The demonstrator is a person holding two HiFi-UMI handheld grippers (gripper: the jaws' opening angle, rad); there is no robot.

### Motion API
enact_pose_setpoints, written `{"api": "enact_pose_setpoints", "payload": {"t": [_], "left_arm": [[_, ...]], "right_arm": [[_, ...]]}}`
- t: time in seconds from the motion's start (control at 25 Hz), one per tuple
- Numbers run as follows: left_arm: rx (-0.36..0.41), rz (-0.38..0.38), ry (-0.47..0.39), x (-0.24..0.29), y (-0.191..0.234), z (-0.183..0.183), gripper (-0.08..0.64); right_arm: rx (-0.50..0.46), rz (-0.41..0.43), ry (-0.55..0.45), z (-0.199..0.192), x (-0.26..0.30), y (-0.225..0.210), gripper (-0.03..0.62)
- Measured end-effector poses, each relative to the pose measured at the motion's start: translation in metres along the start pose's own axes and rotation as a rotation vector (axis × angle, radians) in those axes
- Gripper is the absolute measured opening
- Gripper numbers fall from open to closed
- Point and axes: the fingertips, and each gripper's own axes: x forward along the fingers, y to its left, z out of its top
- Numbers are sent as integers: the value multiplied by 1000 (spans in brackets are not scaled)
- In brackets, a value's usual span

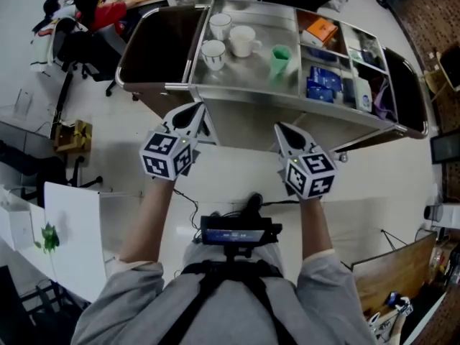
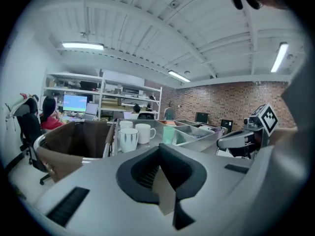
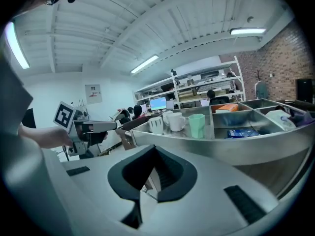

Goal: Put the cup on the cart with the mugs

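Currently: both grippers closed and empty in front of the cart (image 1: pixel 287 100); green cup (image 1: pixel 279 60) on its top tray, next to the mugs.

From the left in the head view: a brown bag (image 1: pixel 154 42) hangs at the cart's left end. The left gripper (image 1: pixel 195 110) is held short of the cart rim, jaws pressed together with nothing between them. Its marker cube (image 1: pixel 167 157) carries square black-and-white codes, no readable text. On the steel tray stand three white mugs (image 1: pixel 243 40); the nearest has dark vertical stripes. The green cup stands upright just right of them, apart from all three. The right gripper (image 1: pixel 282 128) likewise has its jaws pressed together, empty. Farther right, side compartments hold an orange box (image 1: pixel 320 31) and blue packets (image 1: pixel 320 85); their print is too small to read.
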Motion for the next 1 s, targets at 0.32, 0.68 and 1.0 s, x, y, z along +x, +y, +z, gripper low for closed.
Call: {"api": "enact_pose_setpoints", "payload": {"t": [0.32, 0.68, 1.0], "left_arm": [[-69, 53, 29, -77, 13, -51, 2], [-93, 58, 45, -124, 6, -82, 2], [-100, 62, 62, -145, 2, -101, 2]], "right_arm": [[32, -57, -7, -35, -25, 37, 7], [54, -94, -7, -67, -53, 60, 5], [51, -117, 10, -88, -66, 67, 5]]}}
